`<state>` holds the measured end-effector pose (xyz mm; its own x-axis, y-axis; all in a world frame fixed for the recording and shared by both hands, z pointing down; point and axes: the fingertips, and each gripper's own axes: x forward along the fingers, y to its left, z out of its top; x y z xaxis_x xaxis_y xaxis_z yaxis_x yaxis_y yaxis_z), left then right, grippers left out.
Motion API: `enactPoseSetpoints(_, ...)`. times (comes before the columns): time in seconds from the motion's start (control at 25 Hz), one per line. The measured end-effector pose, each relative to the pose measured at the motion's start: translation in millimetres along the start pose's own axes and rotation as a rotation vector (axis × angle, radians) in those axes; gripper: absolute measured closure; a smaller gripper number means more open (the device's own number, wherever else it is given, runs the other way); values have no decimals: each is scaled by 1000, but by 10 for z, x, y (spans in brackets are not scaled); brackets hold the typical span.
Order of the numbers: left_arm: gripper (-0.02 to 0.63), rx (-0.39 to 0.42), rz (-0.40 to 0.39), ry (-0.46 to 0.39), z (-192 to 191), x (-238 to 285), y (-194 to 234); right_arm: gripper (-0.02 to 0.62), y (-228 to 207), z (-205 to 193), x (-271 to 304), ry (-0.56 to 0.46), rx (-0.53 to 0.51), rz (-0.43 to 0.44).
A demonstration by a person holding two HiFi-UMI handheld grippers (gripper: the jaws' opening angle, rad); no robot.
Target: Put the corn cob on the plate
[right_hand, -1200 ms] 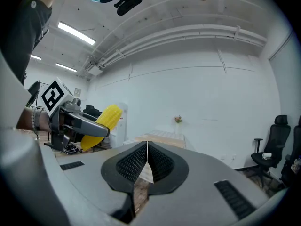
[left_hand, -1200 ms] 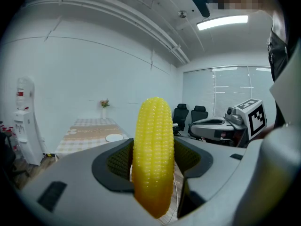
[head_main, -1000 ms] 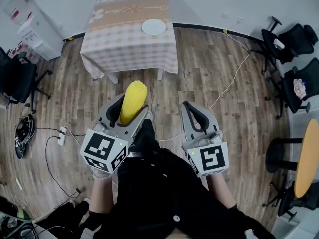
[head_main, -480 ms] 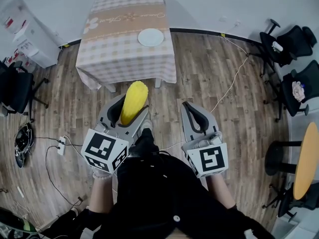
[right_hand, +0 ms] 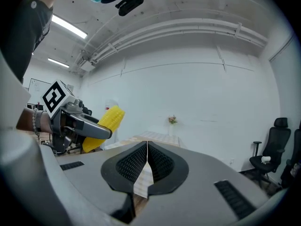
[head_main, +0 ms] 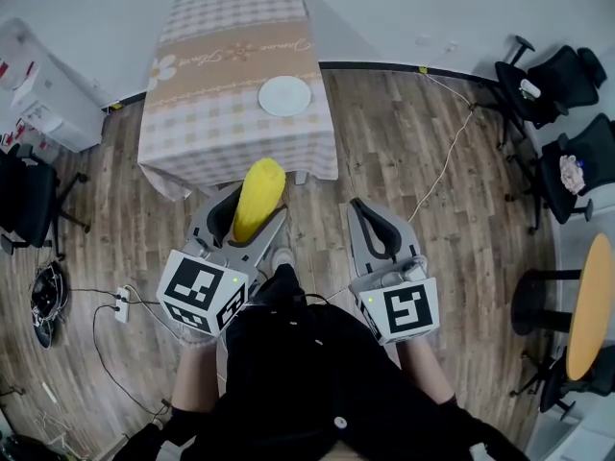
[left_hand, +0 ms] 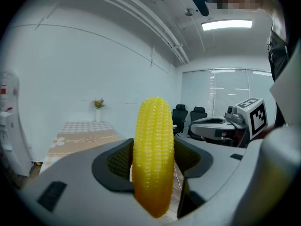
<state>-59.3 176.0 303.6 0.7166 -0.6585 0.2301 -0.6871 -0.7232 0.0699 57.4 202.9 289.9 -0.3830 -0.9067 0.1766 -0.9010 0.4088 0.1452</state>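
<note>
Standing on a wood floor [head_main: 432, 181], I hold my left gripper [head_main: 258, 204] clenched on the corn cob [head_main: 261, 182]. Both ribbed pads press its yellow sides, and in the left gripper view the cob stands upright between the jaws, its rounded tip well above them and its lower end hanging below. My right gripper [head_main: 370, 209] is level with the left and just beside it. Its jaws are pressed together pad to pad with nothing between them, as the right gripper view shows. That view also catches the cob off to its left, slanting up out of the other gripper. Ahead of me is a table [head_main: 211, 128] draped in a checked cloth with a tan runner across it. The white plate [head_main: 285, 96] lies on the cloth towards its right side, bare, and well apart from the cob. From the head view the cob's tip lines up with the near edge of the cloth. A small vase of flowers [right_hand: 172, 120] stands at the far end of the table by the white wall. Black office chairs [head_main: 567, 75] are grouped to my right, near a round wooden table [head_main: 591, 305]. A power strip [head_main: 121, 303] and its cables lie on the floor to my left.
</note>
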Motion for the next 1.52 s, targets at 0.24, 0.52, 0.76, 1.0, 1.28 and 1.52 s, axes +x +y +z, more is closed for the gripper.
enactPoseSetpoints(0.24,341,-4,-17,7,41,282,391,554,-141,9,430,21,6,-23)
enactPoseSetpoints(0.52,341,0,-36,17,80,571,827,554,-239,52,932,28,6,-35)
enactPoseSetpoints(0.76,341,6,-50,18,107,786,1169,554,-328,71,1315,49,7,-60)
enactPoseSetpoints(1.0,341,3,-56,20,86,936,1409,554,-360,60,1575,55,3,-63)
enactPoseSetpoints(1.28,341,-4,-52,32,47,983,1550,554,-325,30,1687,74,-1,-50)
enactPoseSetpoints(1.52,341,-19,-47,42,-16,1016,1614,554,-374,32,1730,83,2,-70)
